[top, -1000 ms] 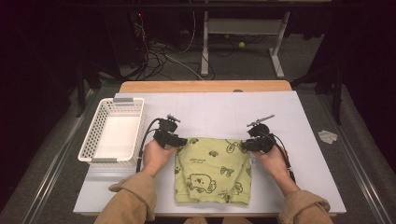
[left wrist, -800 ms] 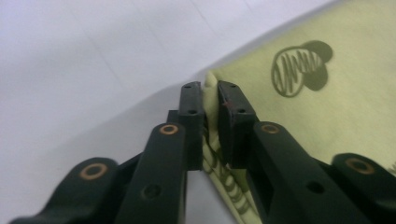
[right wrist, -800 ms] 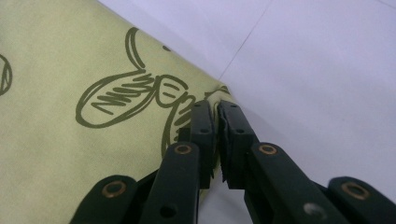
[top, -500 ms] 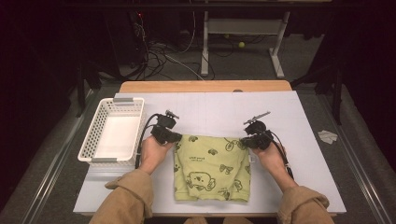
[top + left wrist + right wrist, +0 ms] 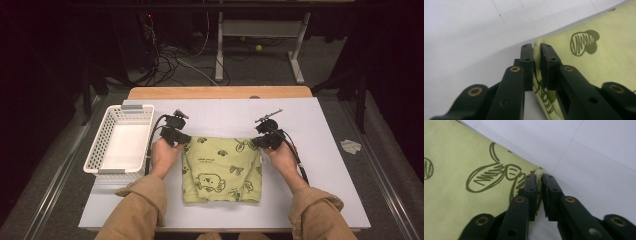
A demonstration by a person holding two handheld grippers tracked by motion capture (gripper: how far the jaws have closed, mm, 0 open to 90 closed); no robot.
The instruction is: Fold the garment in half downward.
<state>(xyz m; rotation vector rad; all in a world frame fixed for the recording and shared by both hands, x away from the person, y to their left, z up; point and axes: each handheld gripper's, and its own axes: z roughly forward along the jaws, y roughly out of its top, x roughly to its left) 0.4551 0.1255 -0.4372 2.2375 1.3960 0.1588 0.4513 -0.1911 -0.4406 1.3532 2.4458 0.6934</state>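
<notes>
High view: left tool [image 5: 181, 137] and right tool [image 5: 260, 141], jaws just reopening, each pinching the cloth's [image 5: 222, 170] 12 o'clock corners on the worktop [image 5: 325, 165].

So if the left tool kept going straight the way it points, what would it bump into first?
Probably nothing soon. The left tool pinches a corner of the yellow-green cloth, and beyond it lies bare white table, as far as the left gripper view shows.

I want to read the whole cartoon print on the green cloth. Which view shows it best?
The high view: the whole green cloth lies flat there, every drawing visible. The left gripper view shows one corner with a single drawing, and the right gripper view shows the other pinched corner.
</notes>
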